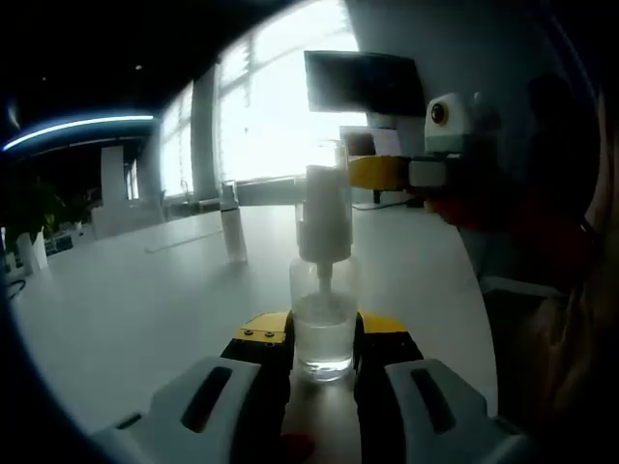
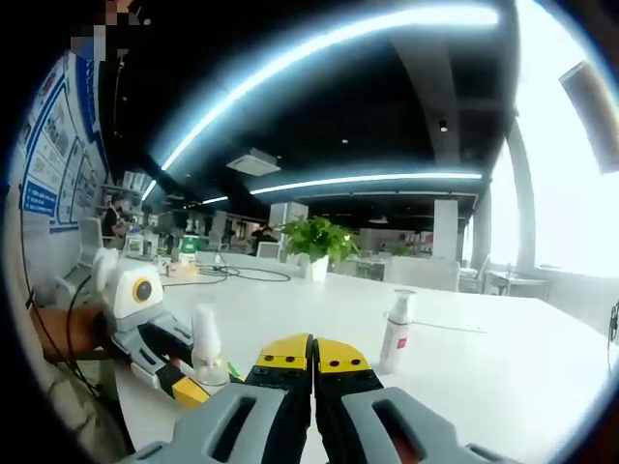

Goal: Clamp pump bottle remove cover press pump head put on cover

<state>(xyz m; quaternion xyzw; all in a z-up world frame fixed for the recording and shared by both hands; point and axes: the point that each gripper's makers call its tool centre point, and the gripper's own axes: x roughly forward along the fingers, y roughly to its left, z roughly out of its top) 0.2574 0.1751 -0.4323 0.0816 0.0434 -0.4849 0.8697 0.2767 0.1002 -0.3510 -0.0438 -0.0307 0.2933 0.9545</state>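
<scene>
A clear pump bottle [image 1: 324,333] with a white pump head [image 1: 322,217] stands upright on the white table [image 1: 145,309]. My left gripper [image 1: 324,340] is shut on its lower body, one yellow-tipped jaw on each side. Above the head a faint clear cover [image 1: 334,155] seems to show against the bright window, but I cannot tell for sure. My right gripper [image 1: 375,172] hangs at the level of the bottle's top, just right of it. In the right gripper view, the right gripper [image 2: 312,354] has its jaws pressed together with nothing visible between them. The bottle [image 2: 206,348] stands to their left in the left gripper [image 2: 190,385].
A second slim white bottle [image 1: 232,227] [image 2: 397,333] with a red label stands further off on the table. A person's sleeve [image 1: 542,232] is at the right. A potted plant [image 2: 314,242] and desk items sit at the table's far end.
</scene>
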